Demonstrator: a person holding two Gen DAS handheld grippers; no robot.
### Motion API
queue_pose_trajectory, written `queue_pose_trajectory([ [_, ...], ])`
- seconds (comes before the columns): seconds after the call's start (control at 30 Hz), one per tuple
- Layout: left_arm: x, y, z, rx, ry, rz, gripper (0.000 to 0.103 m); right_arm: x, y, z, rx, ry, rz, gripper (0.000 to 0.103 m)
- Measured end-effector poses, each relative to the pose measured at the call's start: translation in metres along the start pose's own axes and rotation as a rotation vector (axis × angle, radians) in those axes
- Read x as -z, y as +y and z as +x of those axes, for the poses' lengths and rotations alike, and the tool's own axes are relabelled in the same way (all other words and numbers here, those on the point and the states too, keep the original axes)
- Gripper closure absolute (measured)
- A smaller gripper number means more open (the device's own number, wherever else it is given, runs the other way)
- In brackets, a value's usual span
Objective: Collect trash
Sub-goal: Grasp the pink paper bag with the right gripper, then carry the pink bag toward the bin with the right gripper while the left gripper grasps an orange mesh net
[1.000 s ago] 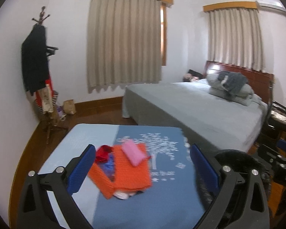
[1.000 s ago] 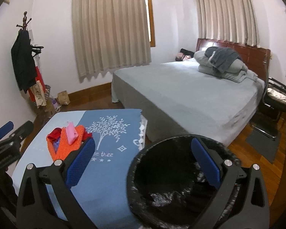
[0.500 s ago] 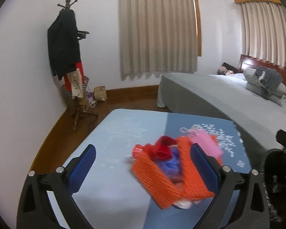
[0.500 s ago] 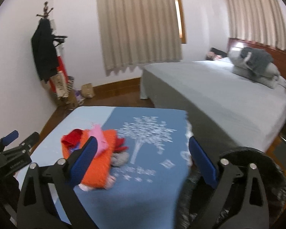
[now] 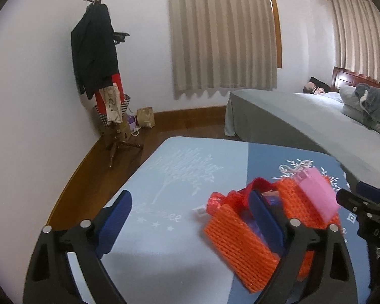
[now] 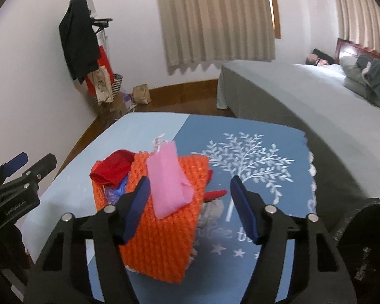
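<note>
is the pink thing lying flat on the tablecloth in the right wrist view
No, the pink piece rests on top of the orange knitted piece, not on the blue tablecloth.

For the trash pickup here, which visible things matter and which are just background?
Job: orange net wrap, pink packet, red scrap, black bin, left tool, right tool.
Background: blue tablecloth, bed, coat rack, curtains.
</note>
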State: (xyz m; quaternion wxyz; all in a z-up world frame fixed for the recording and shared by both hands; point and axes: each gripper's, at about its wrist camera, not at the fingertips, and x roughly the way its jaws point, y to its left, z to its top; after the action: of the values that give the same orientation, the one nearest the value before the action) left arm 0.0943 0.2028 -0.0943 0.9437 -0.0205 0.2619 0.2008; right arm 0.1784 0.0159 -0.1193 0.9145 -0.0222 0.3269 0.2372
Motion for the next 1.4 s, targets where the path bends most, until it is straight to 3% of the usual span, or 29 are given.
queue_pose_trajectory([
  [0.33, 0.001, -0.001, 0.004, 0.004, 0.008, -0.005, 0.012, 0.002, 0.015, 0.019, -0.105, 0.050, -0.050, 0.096],
  [0.4, 0.001, -0.003, 0.004, 0.011, 0.011, -0.003, 0.012, 0.002, 0.013, 0.016, -0.123, 0.044, -0.051, 0.098],
  [0.67, 0.003, -0.018, 0.003, 0.049, 0.023, 0.014, 0.012, 0.003, -0.003, -0.001, -0.127, 0.019, -0.029, 0.099],
  [0.73, 0.003, -0.019, 0.003, 0.052, 0.023, 0.012, 0.012, 0.005, -0.004, 0.002, -0.123, 0.031, -0.026, 0.094],
  [0.83, 0.004, -0.018, 0.003, 0.045, 0.019, 0.013, 0.012, 0.007, -0.005, 0.011, -0.131, 0.059, -0.007, 0.072],
  [0.93, 0.004, -0.014, 0.003, 0.032, 0.022, 0.008, 0.012, 0.008, 0.001, 0.017, -0.131, 0.069, -0.021, 0.058],
  [1.0, 0.004, -0.010, 0.004, 0.024, 0.023, 0.004, 0.012, 0.008, 0.004, 0.022, -0.117, 0.076, -0.040, 0.055],
  [1.07, 0.004, -0.008, 0.006, 0.019, 0.025, 0.002, 0.012, 0.009, 0.008, 0.028, -0.104, 0.092, -0.061, 0.055],
  [1.17, 0.005, -0.007, 0.006, 0.021, 0.025, 0.000, 0.012, 0.011, 0.010, 0.034, -0.112, 0.121, -0.092, 0.079],
  [1.4, 0.008, -0.018, 0.006, 0.063, 0.034, 0.008, 0.012, 0.011, -0.005, 0.014, -0.132, 0.081, -0.055, 0.085],
])
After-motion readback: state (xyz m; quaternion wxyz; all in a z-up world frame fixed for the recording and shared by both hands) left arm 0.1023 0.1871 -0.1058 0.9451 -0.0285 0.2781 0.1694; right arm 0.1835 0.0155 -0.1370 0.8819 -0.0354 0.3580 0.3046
